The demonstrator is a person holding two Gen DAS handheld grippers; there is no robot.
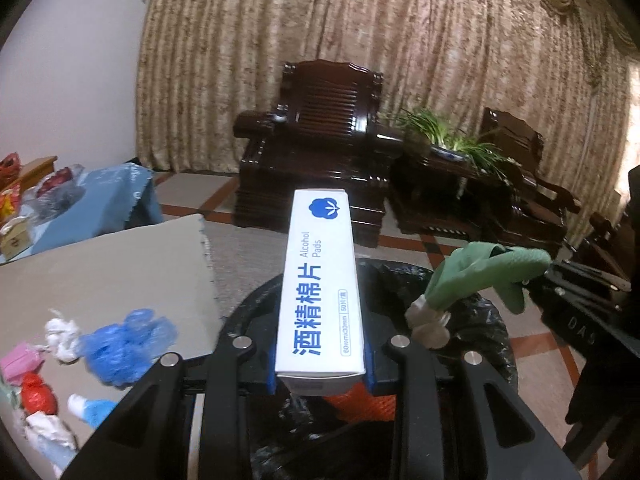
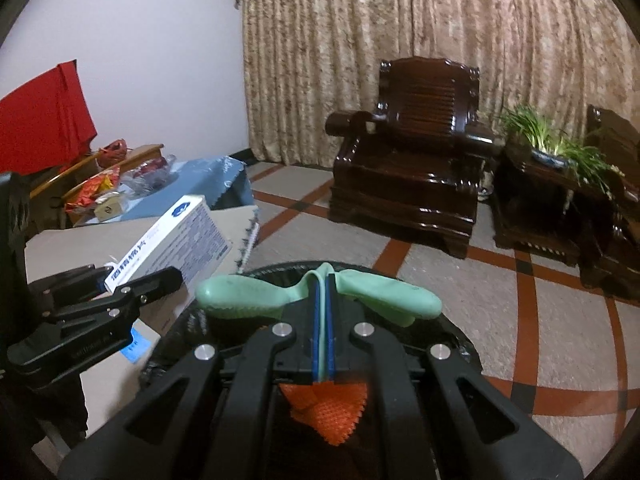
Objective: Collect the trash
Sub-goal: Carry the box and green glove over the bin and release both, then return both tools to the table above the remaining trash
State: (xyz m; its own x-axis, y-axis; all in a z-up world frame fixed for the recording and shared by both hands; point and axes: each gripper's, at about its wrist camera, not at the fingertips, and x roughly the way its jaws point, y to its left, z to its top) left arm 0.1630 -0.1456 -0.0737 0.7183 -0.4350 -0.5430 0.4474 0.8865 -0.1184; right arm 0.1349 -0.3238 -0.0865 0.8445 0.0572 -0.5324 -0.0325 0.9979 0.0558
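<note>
A white box (image 1: 320, 292) is clamped lengthwise between the fingers of the left gripper (image 1: 322, 376), which are closed against its two long sides; it is held out over a bin (image 1: 486, 320) lined with a black bag. Blue writing is carried on the box's top face: "酒精棉片", "Alcohol Pads", "60mmx30mm" and "50片/盒", with a blue cotton-flower logo at the far end. In the right wrist view the same box (image 2: 180, 236) is seen tilted upward, dense small print on its side too fine to be read.

A green glove (image 2: 320, 294) with a pale cuff is pinched in the right gripper (image 2: 324, 320), whose fingers are shut almost fully on its folded middle, so that the two ends droop to either side above the bin. In the left wrist view the glove (image 1: 480, 276) hangs just right of the box. An orange mesh piece (image 2: 330, 412) is seen lying inside the bin below both grippers.

On the grey-covered desk (image 1: 100, 272) to the left, more litter remains: one blue crumpled plastic piece (image 1: 124, 344), one pink scrap (image 1: 20, 360), one red scrap (image 1: 38, 398) and several white crumpled wads (image 1: 62, 338). Two dark wooden armchairs are visible beyond, one (image 1: 320, 148) facing the cameras, with a potted plant (image 1: 452, 140) between them, before a beige curtain (image 1: 360, 40).
</note>
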